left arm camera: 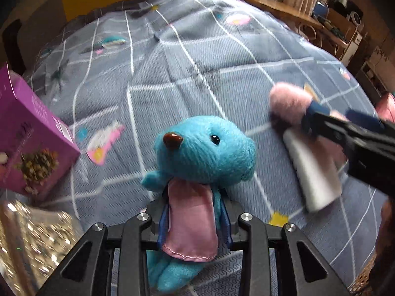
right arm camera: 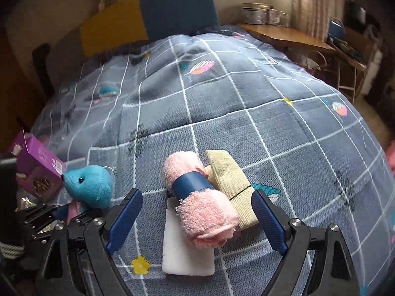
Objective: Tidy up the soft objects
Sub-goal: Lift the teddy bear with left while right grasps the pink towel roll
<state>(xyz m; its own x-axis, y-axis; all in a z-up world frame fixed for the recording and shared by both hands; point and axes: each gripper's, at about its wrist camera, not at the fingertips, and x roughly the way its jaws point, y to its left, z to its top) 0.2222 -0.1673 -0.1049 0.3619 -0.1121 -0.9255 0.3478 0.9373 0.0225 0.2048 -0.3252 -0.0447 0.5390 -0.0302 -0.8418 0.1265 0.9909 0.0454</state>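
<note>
My left gripper (left arm camera: 195,212) is shut on a blue plush bear (left arm camera: 205,150) in a pink dress and holds it over the bed; the bear also shows in the right wrist view (right arm camera: 88,185). My right gripper (right arm camera: 195,212) is open, its blue fingers either side of a rolled pink towel (right arm camera: 200,204) with a blue band. The towel lies on a white foam block (right arm camera: 185,254), next to a folded beige cloth (right arm camera: 232,180). In the left wrist view the right gripper (left arm camera: 321,120) reaches in from the right over the pink towel (left arm camera: 288,103) and the white block (left arm camera: 313,170).
A grey checked bedspread (right arm camera: 246,98) covers the bed. A purple box (left arm camera: 27,133) and a shiny bag (left arm camera: 32,241) sit at the left edge; the box also shows in the right wrist view (right arm camera: 39,165). A headboard (right arm camera: 177,9) and wooden desk (right arm camera: 284,37) stand behind.
</note>
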